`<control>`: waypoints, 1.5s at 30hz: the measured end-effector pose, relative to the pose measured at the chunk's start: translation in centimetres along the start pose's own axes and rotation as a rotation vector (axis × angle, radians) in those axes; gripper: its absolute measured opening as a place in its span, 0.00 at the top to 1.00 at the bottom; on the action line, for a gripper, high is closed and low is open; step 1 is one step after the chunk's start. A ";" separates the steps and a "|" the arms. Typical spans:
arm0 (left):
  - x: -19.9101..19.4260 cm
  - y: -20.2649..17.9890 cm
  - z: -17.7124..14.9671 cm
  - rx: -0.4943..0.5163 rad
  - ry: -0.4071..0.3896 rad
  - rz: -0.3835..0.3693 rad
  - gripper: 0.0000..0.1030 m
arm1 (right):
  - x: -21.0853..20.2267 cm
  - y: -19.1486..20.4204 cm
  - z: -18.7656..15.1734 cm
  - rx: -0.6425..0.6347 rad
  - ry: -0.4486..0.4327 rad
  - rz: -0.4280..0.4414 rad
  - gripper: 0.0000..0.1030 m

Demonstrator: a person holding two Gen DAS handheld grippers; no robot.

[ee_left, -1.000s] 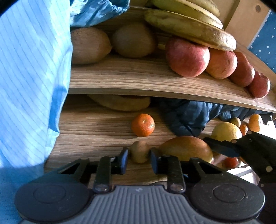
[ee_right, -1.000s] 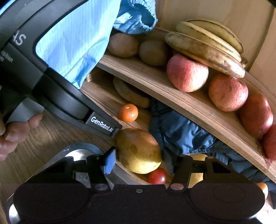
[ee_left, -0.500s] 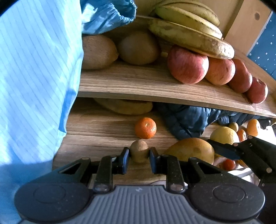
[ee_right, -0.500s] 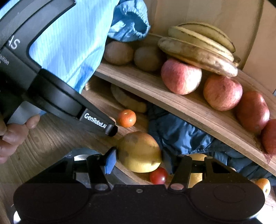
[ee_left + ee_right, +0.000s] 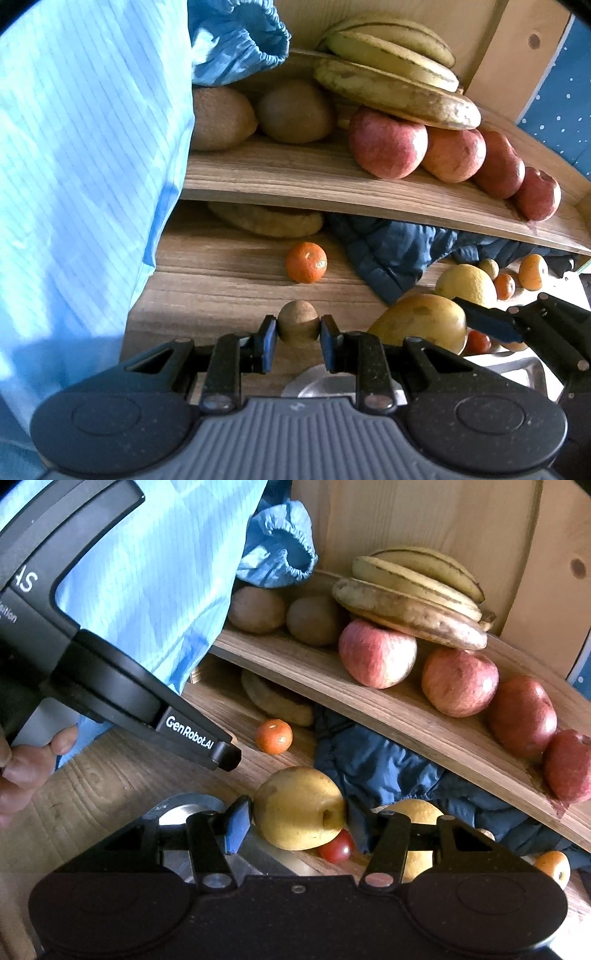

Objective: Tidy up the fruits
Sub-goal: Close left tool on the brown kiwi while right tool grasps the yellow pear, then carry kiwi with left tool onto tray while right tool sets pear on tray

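My left gripper (image 5: 295, 334) is shut on a small brown kiwi-like fruit (image 5: 297, 323), held above the wooden board (image 5: 221, 288). My right gripper (image 5: 299, 816) is shut on a large yellow pear (image 5: 295, 806), its pads pressing both sides; the pear (image 5: 421, 321) also shows at the right in the left wrist view. Ahead, a curved wooden shelf (image 5: 295, 181) carries two kiwis (image 5: 295, 110), several red apples (image 5: 388, 147) and bananas (image 5: 395, 85). A mandarin (image 5: 306, 262) lies on the board under the shelf.
A blue quilted cloth (image 5: 395, 251) lies under the shelf, with a brown banana (image 5: 266, 221) beside it. A metal tray (image 5: 184, 812) sits below both grippers. A cherry tomato (image 5: 338, 845) and yellow and orange fruits (image 5: 465, 284) lie at the right. A blue sleeve (image 5: 74, 166) fills the left.
Both grippers have lifted a little with their fruits still held, and the shelf sits lower and nearer in both views. The metal tray now shows under the left gripper.
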State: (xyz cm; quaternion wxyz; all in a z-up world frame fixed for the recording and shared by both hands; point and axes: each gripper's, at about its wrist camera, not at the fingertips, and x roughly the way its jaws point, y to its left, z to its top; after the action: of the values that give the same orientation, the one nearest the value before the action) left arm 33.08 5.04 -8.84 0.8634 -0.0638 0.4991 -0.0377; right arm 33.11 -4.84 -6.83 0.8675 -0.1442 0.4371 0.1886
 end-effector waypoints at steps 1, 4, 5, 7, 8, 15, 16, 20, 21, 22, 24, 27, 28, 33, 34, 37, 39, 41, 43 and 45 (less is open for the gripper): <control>-0.2 0.0 -0.1 -0.001 -0.002 0.000 0.74 | -0.2 0.0 0.0 0.000 -0.004 0.000 0.45; -0.9 -0.3 -0.6 -0.006 -0.008 0.005 0.74 | -1.2 0.0 -0.2 0.000 -0.017 0.001 0.45; -1.1 -0.4 -0.8 -0.008 -0.010 0.007 0.74 | -1.5 0.0 -0.2 0.000 -0.021 0.002 0.45; -1.5 -0.7 -1.2 -0.012 -0.012 0.011 0.74 | -2.3 0.0 -0.5 0.000 -0.029 0.005 0.45; -1.7 -0.8 -1.5 -0.015 -0.013 0.013 0.74 | -2.7 0.0 -0.6 0.000 -0.032 0.006 0.45; -3.1 -1.6 -3.9 -0.039 -0.010 0.031 0.74 | -5.1 0.1 -2.2 -0.003 -0.033 0.034 0.45; -3.4 -1.8 -4.4 -0.044 -0.008 0.034 0.74 | -5.5 0.2 -2.4 -0.004 -0.033 0.041 0.45; -4.3 -2.4 -6.3 -0.062 0.002 0.045 0.74 | -6.9 0.5 -3.8 -0.011 -0.031 0.075 0.45; -4.5 -2.6 -6.7 -0.067 0.005 0.048 0.74 | -7.2 0.6 -4.2 -0.013 -0.032 0.085 0.45; -4.8 -2.7 -7.3 -0.073 0.008 0.052 0.74 | -7.5 0.8 -4.6 -0.014 -0.031 0.095 0.45; -5.2 -2.9 -8.4 -0.086 0.013 0.060 0.74 | -8.0 0.9 -5.4 -0.017 -0.029 0.118 0.45; -5.8 -3.1 -9.8 -0.110 0.018 0.076 0.74 | -8.8 1.3 -6.5 -0.019 -0.024 0.156 0.45; -6.0 -3.2 -10.2 -0.116 0.018 0.081 0.74 | -9.0 1.4 -6.8 -0.020 -0.022 0.166 0.45; -6.7 -3.6 -12.0 -0.142 0.022 0.103 0.74 | -10.0 1.8 -8.3 -0.031 -0.016 0.208 0.45; -6.8 -3.7 -12.4 -0.146 0.023 0.107 0.74 | -10.2 1.8 -8.6 -0.033 -0.015 0.216 0.45; -7.2 -4.1 -13.1 -0.155 0.021 0.117 0.74 | -10.6 1.9 -9.3 -0.030 -0.008 0.237 0.45; -7.4 -4.3 -13.5 -0.160 0.020 0.123 0.74 | -10.9 1.9 -9.7 -0.027 -0.003 0.252 0.45; -7.6 -4.6 -13.8 -0.164 0.019 0.129 0.74 | -11.1 2.0 -10.1 -0.026 0.001 0.265 0.45; -7.7 -4.8 -14.3 -0.167 0.020 0.133 0.74 | -11.3 2.0 -10.4 -0.024 0.006 0.276 0.45; -7.8 -5.0 -14.6 -0.170 0.022 0.139 0.74 | -11.5 2.0 -10.8 -0.018 0.012 0.284 0.45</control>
State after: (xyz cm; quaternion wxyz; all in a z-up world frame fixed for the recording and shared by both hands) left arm 16.54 0.06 -8.66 0.8499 -0.1017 0.5131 0.0640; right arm 18.36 -9.89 -3.87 0.8281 -0.0899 0.4565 0.3126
